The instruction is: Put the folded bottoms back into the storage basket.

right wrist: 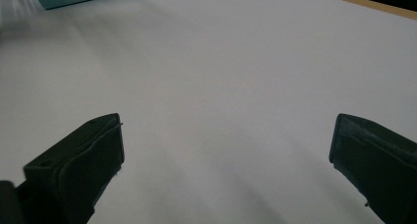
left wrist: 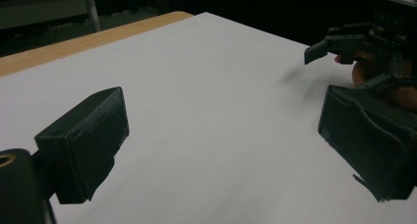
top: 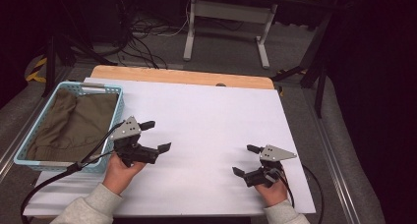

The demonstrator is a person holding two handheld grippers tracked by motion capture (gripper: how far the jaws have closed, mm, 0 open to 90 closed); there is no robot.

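Olive-green folded cloth (top: 74,123) lies in the pale blue perforated plastic basket (top: 118,104) at the counter's (top: 211,111) left edge, its long axis running away from us. We hold the left claw (top: 155,135) beside it and the right claw (top: 246,160) well apart, both with jaws spread, empty.

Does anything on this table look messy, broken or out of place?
Nothing stands out. The olive cloth lies bunched inside the blue basket at the table's left edge, and the left gripper and right gripper are open over bare white paper.
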